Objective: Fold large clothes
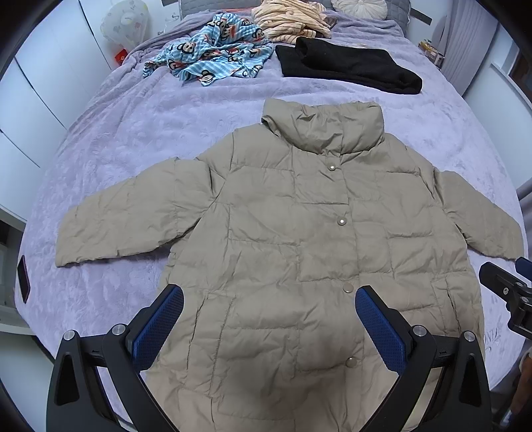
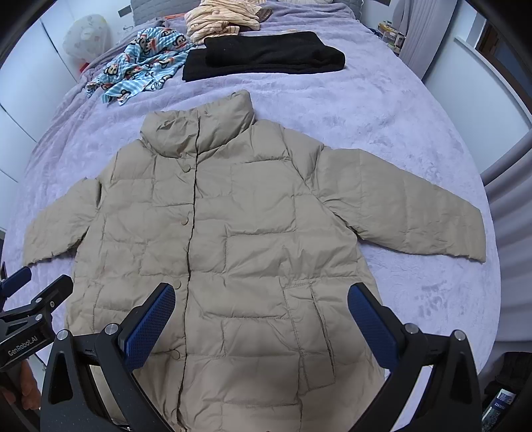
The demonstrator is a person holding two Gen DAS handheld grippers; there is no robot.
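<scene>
A beige quilted puffer jacket (image 1: 286,239) is lying face up and spread flat on the bed (image 1: 133,133), which is wearing a lilac plush blanket. The jacket's front is snapped closed, its collar (image 1: 326,126) is pointing toward the far end of the bed, and both sleeves are stretching out to the sides.

The left gripper (image 1: 269,325) is hovering over the jacket's lower front with its blue-padded fingers spread wide, grasping nothing. The right gripper (image 2: 261,322) is hanging over the lower right part of the jacket, near the pocket, likewise released with its fingers wide apart. Each gripper is showing at the edge of the other's view, so the two are sitting side by side near the hem.

Beyond the collar, a folded black garment (image 1: 345,63) is resting on the blanket. To its left, a blue monkey-print cloth (image 1: 212,53) is lying crumpled, and a cream striped garment (image 1: 289,20) is bunching up behind both.
</scene>
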